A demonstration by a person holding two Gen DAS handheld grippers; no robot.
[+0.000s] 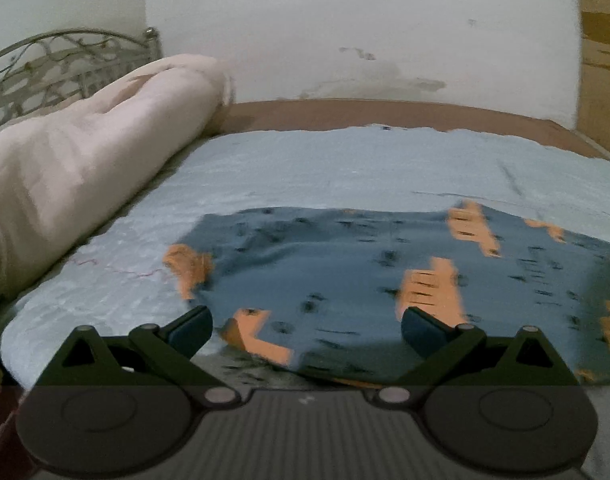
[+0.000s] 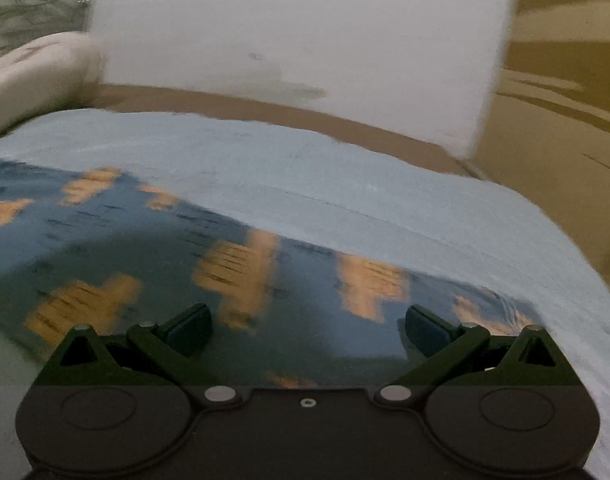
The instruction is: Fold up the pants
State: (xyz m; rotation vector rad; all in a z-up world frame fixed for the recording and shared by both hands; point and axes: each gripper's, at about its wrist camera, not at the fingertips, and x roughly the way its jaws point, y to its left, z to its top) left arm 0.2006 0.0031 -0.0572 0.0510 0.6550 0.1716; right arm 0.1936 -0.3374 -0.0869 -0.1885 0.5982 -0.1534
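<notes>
One pair of blue, orange-patterned pants (image 1: pixel 345 264) is seen, laid on one light blue bedcover (image 1: pixel 305 168). One rolled pale blanket (image 1: pixel 85 152) is counted far left. Two grippers are seen.

Bedroom, bed (image 1: pixel 305 160) (pale blue cover), metal headboard (image 1: pixel 57 64)

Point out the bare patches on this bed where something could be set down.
Bare light blue bedspread lies beyond the pants, up to the brown strip by the wall. Another bare band runs between the pants and the rolled cream blanket. In the right wrist view, bedspread is bare right of the pants. The near middle is crowded: pants under both open grippers.
</notes>
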